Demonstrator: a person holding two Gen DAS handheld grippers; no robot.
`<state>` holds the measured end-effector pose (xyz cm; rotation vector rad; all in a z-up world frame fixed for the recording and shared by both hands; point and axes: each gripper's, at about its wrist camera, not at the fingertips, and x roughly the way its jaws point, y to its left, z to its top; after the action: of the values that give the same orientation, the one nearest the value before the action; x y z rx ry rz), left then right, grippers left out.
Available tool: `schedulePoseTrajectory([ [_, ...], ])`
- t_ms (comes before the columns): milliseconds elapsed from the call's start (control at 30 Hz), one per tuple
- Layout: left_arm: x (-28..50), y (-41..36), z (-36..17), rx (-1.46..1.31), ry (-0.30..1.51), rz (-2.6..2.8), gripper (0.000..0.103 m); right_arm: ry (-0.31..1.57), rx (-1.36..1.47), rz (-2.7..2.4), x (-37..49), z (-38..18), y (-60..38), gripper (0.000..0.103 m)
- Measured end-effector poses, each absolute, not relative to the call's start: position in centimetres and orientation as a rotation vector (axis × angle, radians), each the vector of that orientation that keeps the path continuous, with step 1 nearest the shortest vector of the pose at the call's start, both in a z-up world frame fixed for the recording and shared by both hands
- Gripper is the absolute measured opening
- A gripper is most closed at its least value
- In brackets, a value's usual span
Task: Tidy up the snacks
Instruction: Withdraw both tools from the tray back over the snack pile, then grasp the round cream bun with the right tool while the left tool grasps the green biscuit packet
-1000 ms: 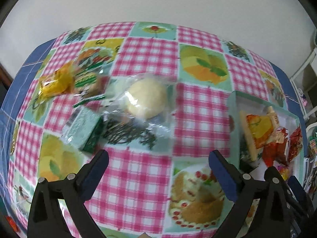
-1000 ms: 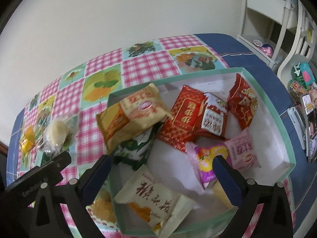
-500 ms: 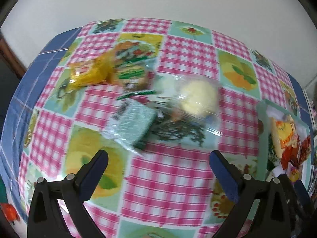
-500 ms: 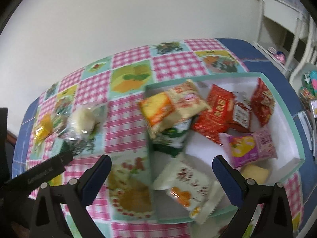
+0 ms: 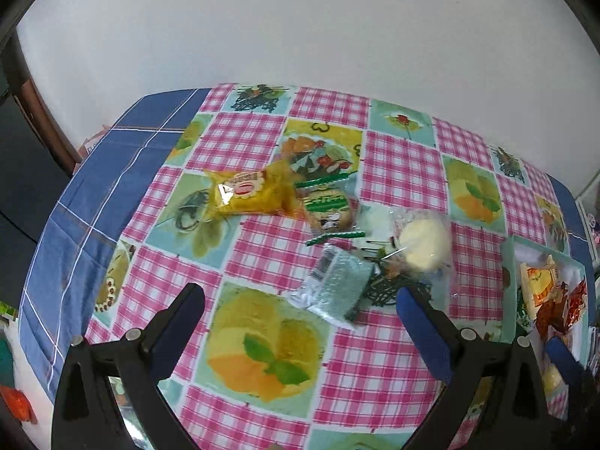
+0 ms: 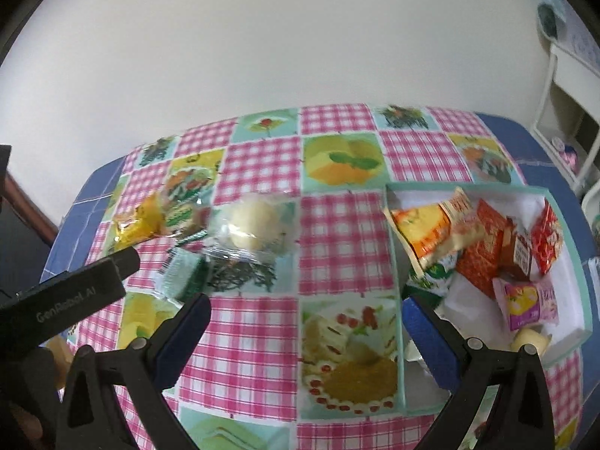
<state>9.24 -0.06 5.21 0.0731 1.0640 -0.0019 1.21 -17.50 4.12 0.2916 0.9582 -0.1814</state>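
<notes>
A: Why is the box (image 6: 397, 247) off at the right edge while four packs sit loose on the tabletop (image 5: 262, 247)?

B: My guess is the box is the collecting spot. It already holds a heap of red, orange and pink packs, and the loose ones wait in a cluster to the left of it.

A: Which ones are loose?

B: A yellow pack (image 5: 249, 195) farthest left, a cookie pack (image 5: 330, 212) touching its right end, a green pack (image 5: 335, 287) nearer the camera, and a clear-wrapped bun (image 5: 423, 243) closest to the box.

A: And the left tool (image 5: 296, 322)?

B: Spread wide, nothing between its blue tips, held above the tabletop. The green pack lies just ahead, toward the right tip; the bun is beyond that tip, and the yellow pack is farther ahead.

A: The right tool (image 6: 305, 320)?

B: Also spread and empty. Its right tip sits over the box's near-left wall, its left tip near the green pack (image 6: 180, 273), with bare cloth between them. The bun (image 6: 255, 225) is ahead and a little left.

A: So which goes next?

B: I'd judge the green pack for the left tool, being nearest, though nothing is gripped yet.
</notes>
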Motion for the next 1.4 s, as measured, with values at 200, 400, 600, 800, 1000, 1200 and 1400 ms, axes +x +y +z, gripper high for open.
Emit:
schedulePoseTrajectory([
  [200,9.6,2.4,5.2,0.074,1.075,0.061,0.102,0.965,0.275,-0.143,1.8,4.1,-16.1,0.103],
  [400,13.8,3.3,4.1,0.068,1.077,0.072,0.102,1.021,0.311,-0.112,6.4,1.9,-16.1,0.103],
  [600,18.2,3.7,4.1,0.045,1.08,0.084,0.102,1.037,0.304,-0.1,12.2,1.0,-16.3,0.103],
  [800,16.7,3.6,3.2,0.092,1.087,0.083,0.102,1.034,0.33,-0.096,11.7,0.4,-16.0,0.103],
  [1000,16.7,3.6,0.9,0.101,1.13,0.108,0.102,1.032,0.354,-0.101,12.0,-1.0,-16.7,0.103],
  [1200,18.2,4.5,-0.3,0.021,1.139,0.141,0.102,1.015,0.364,-0.074,13.8,-2.3,-16.4,0.101],
  [1400,19.0,4.4,-0.8,-0.011,1.152,0.14,0.102,1.031,0.347,-0.087,14.9,-3.9,-16.3,0.088],
])
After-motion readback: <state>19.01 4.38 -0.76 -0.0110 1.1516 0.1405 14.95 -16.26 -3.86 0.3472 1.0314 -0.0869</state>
